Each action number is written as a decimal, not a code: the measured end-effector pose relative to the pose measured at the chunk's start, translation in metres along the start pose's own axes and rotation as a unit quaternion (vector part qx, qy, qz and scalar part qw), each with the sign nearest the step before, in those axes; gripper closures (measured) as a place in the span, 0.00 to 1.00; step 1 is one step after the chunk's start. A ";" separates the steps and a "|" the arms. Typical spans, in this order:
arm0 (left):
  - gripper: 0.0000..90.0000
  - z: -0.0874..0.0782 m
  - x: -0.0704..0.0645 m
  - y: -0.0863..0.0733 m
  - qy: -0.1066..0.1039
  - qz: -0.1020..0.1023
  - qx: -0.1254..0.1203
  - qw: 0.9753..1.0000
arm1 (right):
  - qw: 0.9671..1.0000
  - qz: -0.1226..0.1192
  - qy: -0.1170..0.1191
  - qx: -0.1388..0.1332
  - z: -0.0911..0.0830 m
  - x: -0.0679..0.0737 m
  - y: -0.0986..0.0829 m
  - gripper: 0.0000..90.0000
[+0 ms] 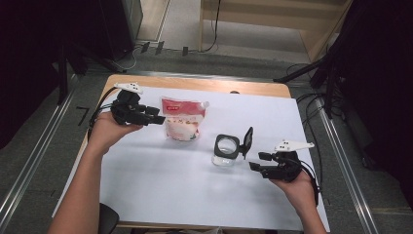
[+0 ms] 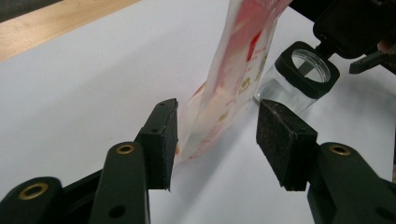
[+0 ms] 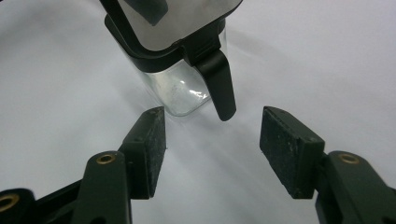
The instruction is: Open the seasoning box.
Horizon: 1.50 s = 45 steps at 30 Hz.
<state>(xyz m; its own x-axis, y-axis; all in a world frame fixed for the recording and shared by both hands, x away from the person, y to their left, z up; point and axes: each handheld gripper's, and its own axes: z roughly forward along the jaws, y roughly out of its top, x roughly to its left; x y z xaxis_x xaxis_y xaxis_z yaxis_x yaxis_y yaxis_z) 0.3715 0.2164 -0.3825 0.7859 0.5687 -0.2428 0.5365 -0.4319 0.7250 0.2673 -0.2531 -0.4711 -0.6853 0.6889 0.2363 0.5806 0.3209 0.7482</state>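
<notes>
Biggest risk: the pouch (image 1: 181,120) is soft and stands propped, so I judge a pinch low on its edge could fold it or tip it toward the jar (image 1: 226,150) before it is lifted.
Second risk: the jar's hinged lid (image 1: 248,138) stands open on the side facing the right gripper (image 1: 260,162); a careless approach could knock the lid or slide the light jar across the white sheet (image 1: 160,180).
Left gripper (image 1: 158,115): jaws spread and empty, the pouch's lower edge just ahead between the pads (image 2: 164,140), not yet gripped.
Right gripper state: jaws apart, holding nothing, aimed at the jar's glass base and lid tab.
Pouch place: left of the jar, near but apart.
In the way: only the raised lid, between the jar mouth and the right gripper.
Surroundings: wooden table edge (image 1: 195,83) beyond the jar; cables (image 1: 311,105) on the floor farther off.
</notes>
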 end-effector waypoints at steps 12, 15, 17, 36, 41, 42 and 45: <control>0.59 0.026 -0.004 0.018 -0.013 0.027 0.003 1.000 | 1.000 -0.008 0.015 0.007 0.002 0.014 -0.002 0.48; 0.65 0.033 -0.004 0.021 -0.019 0.027 0.009 0.999 | 1.000 -0.011 0.015 0.011 0.002 0.017 -0.004 0.48; 0.70 0.036 -0.006 0.023 -0.018 0.042 0.012 0.999 | 1.000 -0.014 0.015 0.013 0.002 0.018 -0.004 0.48; 0.86 0.037 -0.004 0.023 -0.042 0.081 0.000 0.996 | 0.999 -0.025 0.028 0.020 0.007 0.022 -0.003 0.51; 0.93 0.037 -0.006 0.025 -0.041 0.062 0.005 0.997 | 0.999 -0.025 0.029 0.021 0.008 0.023 -0.003 0.52; 0.93 0.037 -0.007 0.025 -0.040 0.062 0.005 0.997 | 0.999 -0.025 0.029 0.020 0.008 0.023 -0.003 0.52; 0.95 0.038 -0.009 0.027 -0.046 0.060 0.005 0.997 | 0.999 -0.024 0.030 0.020 0.008 0.023 -0.002 0.52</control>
<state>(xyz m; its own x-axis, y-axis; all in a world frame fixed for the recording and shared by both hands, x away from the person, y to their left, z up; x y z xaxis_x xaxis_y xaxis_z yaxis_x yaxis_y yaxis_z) 0.3907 0.1731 -0.3854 0.8690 0.4463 -0.2138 0.4403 -0.5001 0.7457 0.2537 -0.2328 -0.4725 -0.7378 0.6317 0.2381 0.5619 0.3791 0.7352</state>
